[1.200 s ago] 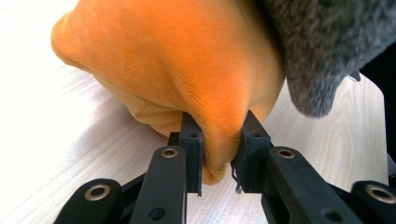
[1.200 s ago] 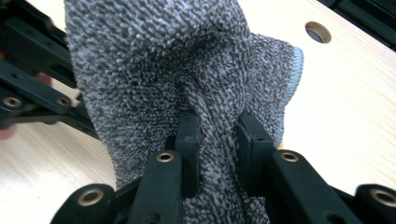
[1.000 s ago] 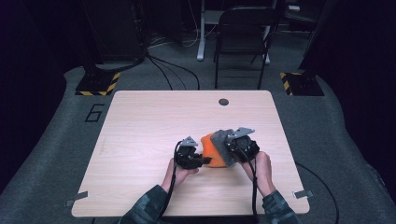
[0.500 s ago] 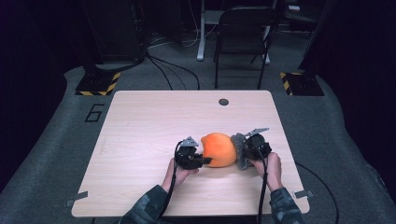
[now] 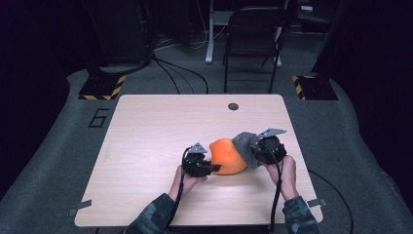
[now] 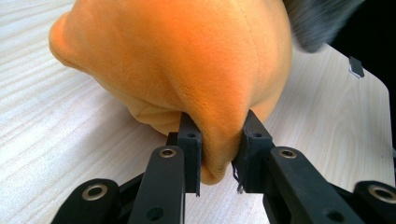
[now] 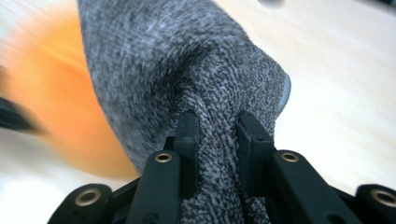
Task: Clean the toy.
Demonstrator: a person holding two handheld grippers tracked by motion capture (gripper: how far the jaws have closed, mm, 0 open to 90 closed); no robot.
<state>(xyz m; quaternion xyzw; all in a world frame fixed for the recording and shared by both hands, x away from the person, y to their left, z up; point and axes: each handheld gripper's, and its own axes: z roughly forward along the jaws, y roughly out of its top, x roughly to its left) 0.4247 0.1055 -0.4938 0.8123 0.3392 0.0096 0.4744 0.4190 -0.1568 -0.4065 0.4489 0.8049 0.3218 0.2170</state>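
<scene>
An orange cloth (image 5: 227,156) is seen on the wooden table (image 5: 146,136), near the front edge and a bit right of the middle. It is puffed up like a ball. A grey knitted cloth (image 5: 243,146) is joined to its right side, a little farther back.

The left gripper (image 5: 210,168) is held at the left side of the orange cloth. In the left gripper view, a fold of the orange cloth (image 6: 187,70) is pinched tight between the two black jaws, which are kept narrow.

The right gripper (image 5: 253,152) is held at the right side. In the right gripper view, the grey knitted cloth (image 7: 187,70) is squeezed between its jaws, and the orange cloth (image 7: 56,93) is seen blurry on the left behind it.

Each gripper is held by a hand (image 5: 185,180) coming from the near edge. A black chair (image 5: 253,44) is set on the floor past the far side of the table.
</scene>
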